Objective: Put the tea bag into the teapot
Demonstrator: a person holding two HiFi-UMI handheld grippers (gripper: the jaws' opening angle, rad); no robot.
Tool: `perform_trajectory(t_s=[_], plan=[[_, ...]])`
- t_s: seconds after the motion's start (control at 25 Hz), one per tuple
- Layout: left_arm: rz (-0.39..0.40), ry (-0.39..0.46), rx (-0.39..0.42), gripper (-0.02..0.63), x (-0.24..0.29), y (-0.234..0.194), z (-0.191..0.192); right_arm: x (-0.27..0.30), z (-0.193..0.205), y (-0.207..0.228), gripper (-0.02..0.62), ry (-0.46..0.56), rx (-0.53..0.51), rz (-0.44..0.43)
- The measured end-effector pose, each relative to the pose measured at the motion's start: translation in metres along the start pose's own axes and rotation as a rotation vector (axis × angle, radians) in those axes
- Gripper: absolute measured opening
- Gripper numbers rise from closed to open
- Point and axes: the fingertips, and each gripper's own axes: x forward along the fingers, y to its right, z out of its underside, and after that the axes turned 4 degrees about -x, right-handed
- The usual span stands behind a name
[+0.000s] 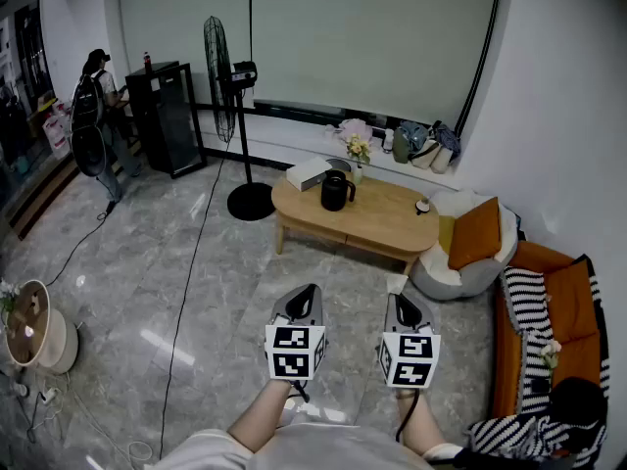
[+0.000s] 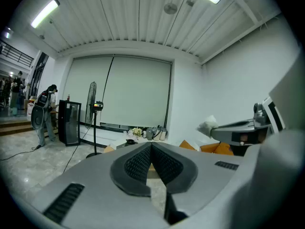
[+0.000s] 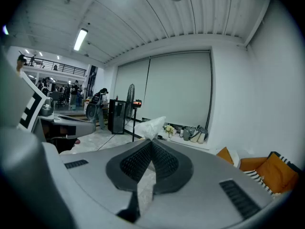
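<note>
A black teapot (image 1: 335, 191) stands on the low wooden coffee table (image 1: 387, 225) across the room, well ahead of both grippers. My right gripper (image 1: 404, 302) is shut on a white, crinkly tea bag (image 3: 151, 127), which sticks out past the fingertips. The left gripper view also shows that tea bag (image 2: 208, 125) at the right gripper's tip. My left gripper (image 1: 306, 292) is held beside it over the floor, its jaws shut with nothing between them. In the left gripper view the teapot (image 2: 129, 141) is small, just above the fingertips.
A white box (image 1: 307, 173) and flowers (image 1: 357, 150) share the table. A standing fan (image 1: 223, 62) with a floor cable, a black cabinet (image 1: 167, 116) and a person (image 1: 96, 116) are at the left. A beanbag with an orange cushion (image 1: 475, 233) and an orange sofa (image 1: 549, 311) line the right.
</note>
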Motion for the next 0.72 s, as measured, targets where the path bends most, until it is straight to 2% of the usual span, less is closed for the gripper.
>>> perform_trajectory(t_s=[0.32,0.72], plan=[[0.001,-0.009,-0.012,0.016,0.006,-0.019,0.002,0.011,-0.002,-0.014,0.034,-0.007,-0.005,0.001],[0.030,-0.026,-0.001,0.016,0.023,-0.040,0.002,0.030,-0.001,-0.022,0.034,-0.019,0.055,0.025]])
